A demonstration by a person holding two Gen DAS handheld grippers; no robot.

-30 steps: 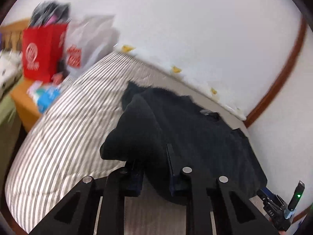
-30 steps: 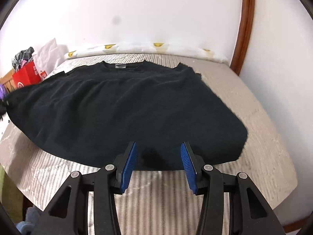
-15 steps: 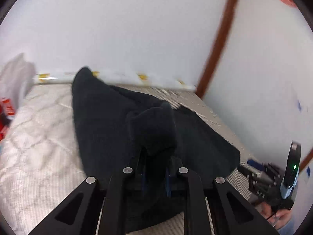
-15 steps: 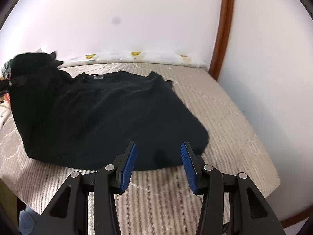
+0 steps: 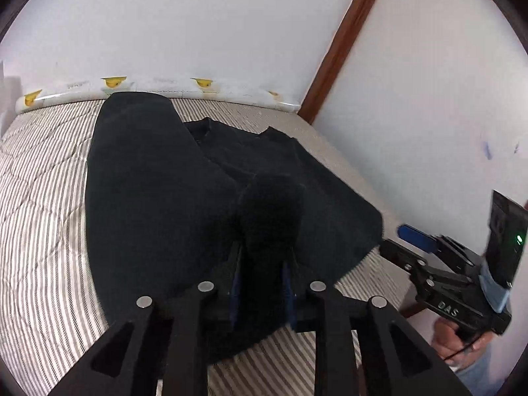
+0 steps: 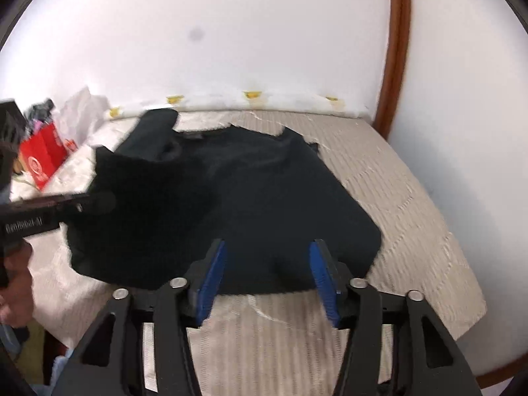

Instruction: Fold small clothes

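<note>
We found the left claw [image 5: 260, 274] with a bunched fold of the black shirt [image 5: 158, 198] between its fingers [image 5: 235, 283]. The jaws were opening, yet the cloth filled the gap and the blue pads pressed on it from both sides, so we read this as a grasp in the course of release. The claw pointed down and forward over the near edge of the bed [image 5: 39, 217].

We found the right claw [image 6: 267, 277] released. Its jaws were opening, with both blue pads standing clear. The near hem of the shirt [image 6: 264, 198] showed in the gap between them, but neither pad touched it.

The shirt lay on the striped bed cover with its collar toward the far wall and its hem toward us, so its long axis ran away from both claws. One side of it was carried over the body: the doubled part rose from the left claw toward the collar, and the other side lay flat on the cover, reaching toward the right claw [image 5: 415, 241].

We judged that the coming move turned on this layout. The doubled side lay directly ahead of the left claw, which was the nearer one to set it down. The unfolded side and hem corner lay just beyond the right claw, the nearer one for the matching fold.

A red bag [image 6: 43, 155] stood beyond the far left corner of the bed, well apart from the shirt.
</note>
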